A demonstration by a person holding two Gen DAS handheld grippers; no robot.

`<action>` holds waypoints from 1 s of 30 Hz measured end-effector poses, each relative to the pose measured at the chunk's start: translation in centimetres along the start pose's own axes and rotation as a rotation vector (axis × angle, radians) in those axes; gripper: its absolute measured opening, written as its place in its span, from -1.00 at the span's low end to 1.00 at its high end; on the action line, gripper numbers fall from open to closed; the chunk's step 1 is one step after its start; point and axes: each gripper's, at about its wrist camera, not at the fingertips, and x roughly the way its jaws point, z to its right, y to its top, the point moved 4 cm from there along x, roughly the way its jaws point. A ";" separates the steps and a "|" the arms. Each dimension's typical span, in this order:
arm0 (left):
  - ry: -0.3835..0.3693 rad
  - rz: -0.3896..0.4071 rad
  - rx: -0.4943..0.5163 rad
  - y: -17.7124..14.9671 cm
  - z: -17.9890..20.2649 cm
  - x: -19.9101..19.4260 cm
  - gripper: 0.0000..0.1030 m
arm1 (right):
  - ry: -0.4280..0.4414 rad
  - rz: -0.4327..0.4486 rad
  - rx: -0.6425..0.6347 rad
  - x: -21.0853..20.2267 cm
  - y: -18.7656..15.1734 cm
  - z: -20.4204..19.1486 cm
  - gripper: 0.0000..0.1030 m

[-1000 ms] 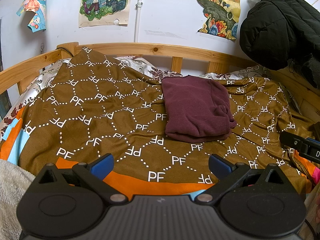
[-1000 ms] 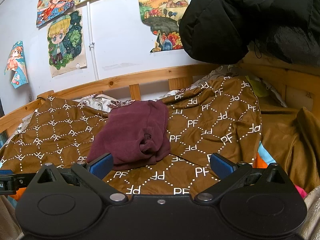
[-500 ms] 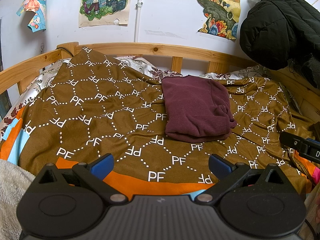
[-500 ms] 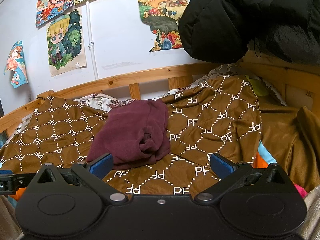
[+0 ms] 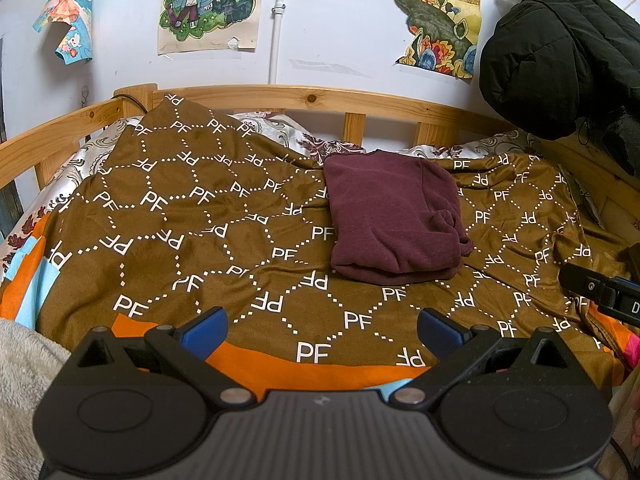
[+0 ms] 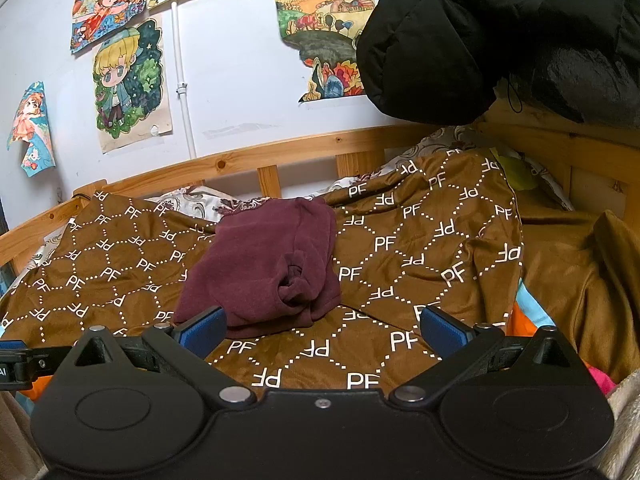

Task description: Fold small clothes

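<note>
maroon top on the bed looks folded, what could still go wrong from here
The maroon top has a bunched knot of fabric poking out of its near-right side; it may spring loose and spoil the fold. The brown blanket beneath is wrinkled and looks slippery, so a grab could drag both. Both grippers hang back, jaws open, empty.

one maroon garment (image 5: 394, 216), two hand-held grippers (image 5: 320, 330)

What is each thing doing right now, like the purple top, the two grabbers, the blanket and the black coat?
Purple top: folded, lying on the blanket, one bunched lump at its edge.
Left grabber: open, holding nothing.
Right grabber: open, holding nothing.
Blanket: spread over the bed, a bit wrinkled.
Black coat: hanging above the bed's corner.
Posters: stuck on the wall, some edges torn.
</note>
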 end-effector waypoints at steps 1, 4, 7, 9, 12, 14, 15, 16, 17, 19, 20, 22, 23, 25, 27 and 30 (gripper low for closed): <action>0.001 0.000 0.000 0.0 0.0 0.0 0.99 | -0.001 -0.001 0.001 0.0 -0.1 0.0 0.99; 0.009 0.001 -0.005 0.0 -0.2 0.0 0.99 | -0.002 -0.002 0.001 0.0 -0.3 -0.1 0.99; 0.019 -0.004 -0.006 0.0 -0.4 0.0 0.99 | -0.002 -0.002 0.002 0.0 -0.2 -0.1 0.99; 0.017 -0.008 -0.002 0.0 -0.4 0.0 0.99 | -0.002 -0.002 0.002 0.0 -0.2 -0.1 0.99; 0.017 -0.005 0.003 0.0 -0.3 0.0 0.99 | -0.003 -0.003 0.003 0.0 -0.3 -0.2 0.99; 0.017 -0.003 0.003 0.0 -0.2 -0.1 0.99 | -0.003 -0.003 0.003 0.0 -0.3 -0.2 0.99; 0.016 -0.003 0.002 0.1 -0.2 -0.1 0.99 | -0.003 -0.003 0.003 0.0 -0.3 -0.2 0.99; 0.016 -0.002 0.001 0.1 -0.3 -0.1 0.99 | -0.004 -0.003 0.003 0.0 -0.3 -0.2 0.99; 0.015 -0.003 0.002 0.1 -0.3 -0.1 0.99 | -0.003 -0.003 0.003 0.0 -0.3 -0.1 0.99; 0.012 -0.007 0.004 0.1 -0.2 -0.1 0.99 | -0.003 -0.004 0.003 0.0 -0.3 -0.2 0.99; 0.013 -0.009 0.005 0.1 -0.2 0.0 0.99 | -0.003 -0.004 0.003 0.0 -0.3 -0.1 0.99; 0.013 -0.011 0.006 0.0 -0.2 0.0 0.99 | -0.003 -0.004 0.003 0.0 -0.3 -0.1 0.99; 0.014 -0.013 0.005 0.0 -0.1 0.0 0.99 | -0.004 -0.004 0.003 0.0 -0.2 -0.1 0.99; 0.014 -0.015 0.006 0.0 -0.2 0.1 0.99 | -0.004 -0.005 0.003 0.0 -0.3 -0.1 0.99; 0.013 -0.017 0.007 0.0 -0.2 0.1 0.99 | -0.005 -0.005 0.004 0.0 -0.4 -0.2 0.99; 0.010 -0.021 0.007 0.0 -0.2 0.2 0.99 | -0.005 -0.006 0.004 0.0 -0.3 -0.2 0.99</action>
